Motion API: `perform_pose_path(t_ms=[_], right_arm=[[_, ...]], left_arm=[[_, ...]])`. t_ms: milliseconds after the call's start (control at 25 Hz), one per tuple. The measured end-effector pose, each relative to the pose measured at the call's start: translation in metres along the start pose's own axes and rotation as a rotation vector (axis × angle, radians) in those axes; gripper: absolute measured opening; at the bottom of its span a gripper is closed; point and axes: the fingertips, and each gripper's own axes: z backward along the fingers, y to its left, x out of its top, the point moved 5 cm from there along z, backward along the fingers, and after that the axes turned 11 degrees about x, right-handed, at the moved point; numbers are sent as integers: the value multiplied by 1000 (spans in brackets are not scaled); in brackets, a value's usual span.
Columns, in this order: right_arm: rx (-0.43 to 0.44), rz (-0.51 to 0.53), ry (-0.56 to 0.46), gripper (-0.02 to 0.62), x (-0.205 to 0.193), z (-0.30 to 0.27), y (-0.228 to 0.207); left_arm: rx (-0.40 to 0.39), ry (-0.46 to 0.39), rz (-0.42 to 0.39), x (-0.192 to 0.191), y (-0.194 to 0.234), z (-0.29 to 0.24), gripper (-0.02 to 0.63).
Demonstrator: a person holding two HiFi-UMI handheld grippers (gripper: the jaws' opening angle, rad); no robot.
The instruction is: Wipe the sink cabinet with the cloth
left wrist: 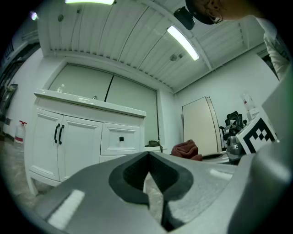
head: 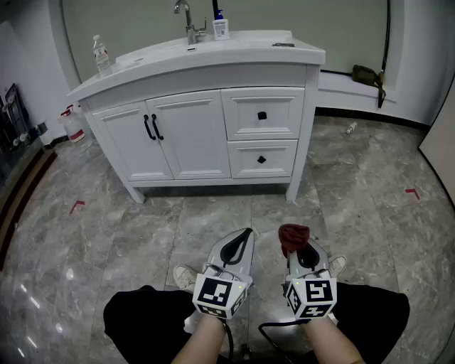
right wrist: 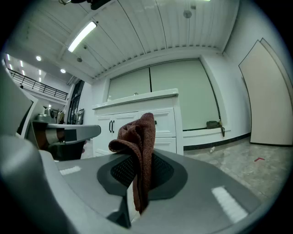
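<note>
The white sink cabinet (head: 213, 131) stands ahead across the floor, with two black-handled doors (head: 153, 128) on the left and two drawers (head: 261, 115) on the right. My right gripper (head: 296, 245) is shut on a dark red cloth (head: 293, 237), which stands up bunched from between its jaws (right wrist: 139, 148). My left gripper (head: 242, 242) is shut with nothing in it. Both grippers hang low near my legs, well short of the cabinet. In the left gripper view the cabinet (left wrist: 78, 137) sits at left and the cloth (left wrist: 185, 149) at right.
A faucet (head: 188, 21), a soap bottle (head: 221, 27) and a clear bottle (head: 102, 55) stand on the countertop. A spray bottle (head: 72, 125) sits on the floor left of the cabinet. A dark bag (head: 368, 75) lies on the ledge at right. My shoes (head: 186, 276) show below.
</note>
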Motion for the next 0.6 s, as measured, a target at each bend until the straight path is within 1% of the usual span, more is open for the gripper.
perform_pose_path(t_ms=[360, 600], right_arm=[[-5, -7, 3, 75, -2, 0, -2], [-11, -41, -14, 77, 2, 1, -3]], left_arm=[[6, -8, 6, 2, 0, -2, 0], [6, -15, 15, 6, -5, -4, 0]])
